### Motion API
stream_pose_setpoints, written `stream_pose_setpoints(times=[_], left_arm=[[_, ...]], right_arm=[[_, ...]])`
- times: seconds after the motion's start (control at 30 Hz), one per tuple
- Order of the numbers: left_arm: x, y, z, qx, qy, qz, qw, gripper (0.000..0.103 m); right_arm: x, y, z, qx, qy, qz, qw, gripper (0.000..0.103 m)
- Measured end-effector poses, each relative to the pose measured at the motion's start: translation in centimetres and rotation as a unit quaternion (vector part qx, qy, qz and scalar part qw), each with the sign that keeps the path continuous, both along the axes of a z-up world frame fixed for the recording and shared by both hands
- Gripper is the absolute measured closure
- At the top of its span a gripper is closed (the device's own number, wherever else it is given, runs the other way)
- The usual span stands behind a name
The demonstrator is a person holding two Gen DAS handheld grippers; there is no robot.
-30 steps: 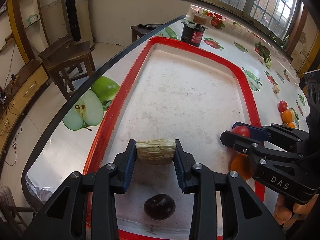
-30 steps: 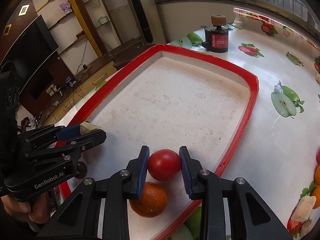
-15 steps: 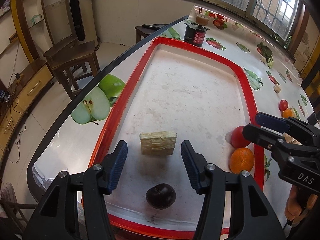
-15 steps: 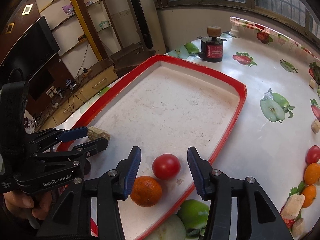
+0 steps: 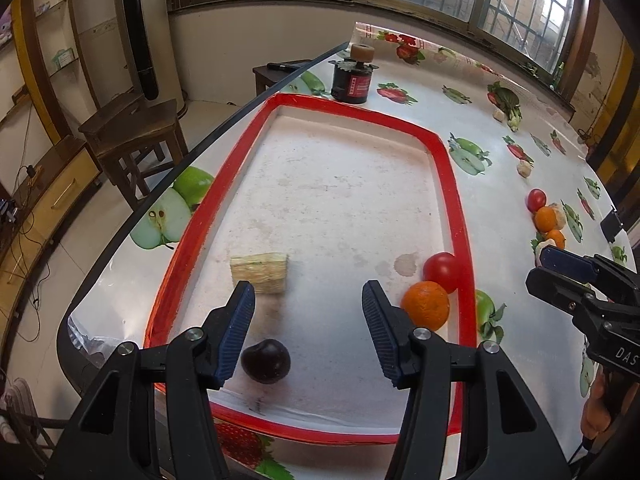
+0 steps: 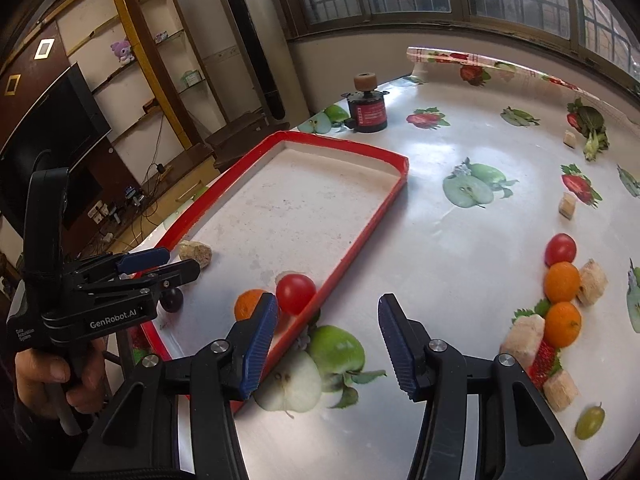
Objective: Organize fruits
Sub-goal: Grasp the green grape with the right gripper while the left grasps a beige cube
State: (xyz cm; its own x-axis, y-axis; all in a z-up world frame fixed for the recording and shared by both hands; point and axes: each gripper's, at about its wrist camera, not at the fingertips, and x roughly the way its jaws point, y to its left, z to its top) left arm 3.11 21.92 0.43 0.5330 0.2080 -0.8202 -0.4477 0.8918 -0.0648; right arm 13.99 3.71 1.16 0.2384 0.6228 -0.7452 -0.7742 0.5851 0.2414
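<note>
Four items lie in the red-rimmed tray (image 5: 456,184), listed near to far in the left wrist view: dark plum (image 5: 266,361) at 6 o'clock; orange (image 5: 425,305) at 4 o'clock, touching the tomato (image 5: 442,272) beside the right rim; tan block (image 5: 260,272) at 8 o'clock. Left gripper (image 5: 308,332): jaws wide, holding nothing, above the tray's near end. Right gripper (image 6: 328,344): jaws wide, empty, over the tablecloth (image 6: 440,240) outside the tray. Farther right on the cloth: a loose tomato (image 6: 561,249), two oranges (image 6: 562,282), tan blocks, a green grape (image 6: 589,422).
</note>
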Motion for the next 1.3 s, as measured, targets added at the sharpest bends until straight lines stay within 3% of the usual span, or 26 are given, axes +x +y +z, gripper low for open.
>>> stream_pose_setpoints(times=[0.53, 1.3], left_arm=[[1.7, -5.5, 0.8, -0.006, -0.008, -0.057, 0.9984, 0.048], [5.4, -14.3, 1.0, -0.012, 0.002, -0.157, 0.9875, 0.048]], right_arm=[[0.9, -10.4, -0.2, 0.001, 0.007, -0.091, 0.996, 0.048], [1.8, -19.7, -1.2, -0.009, 0.012, -0.178, 0.984, 0.048]])
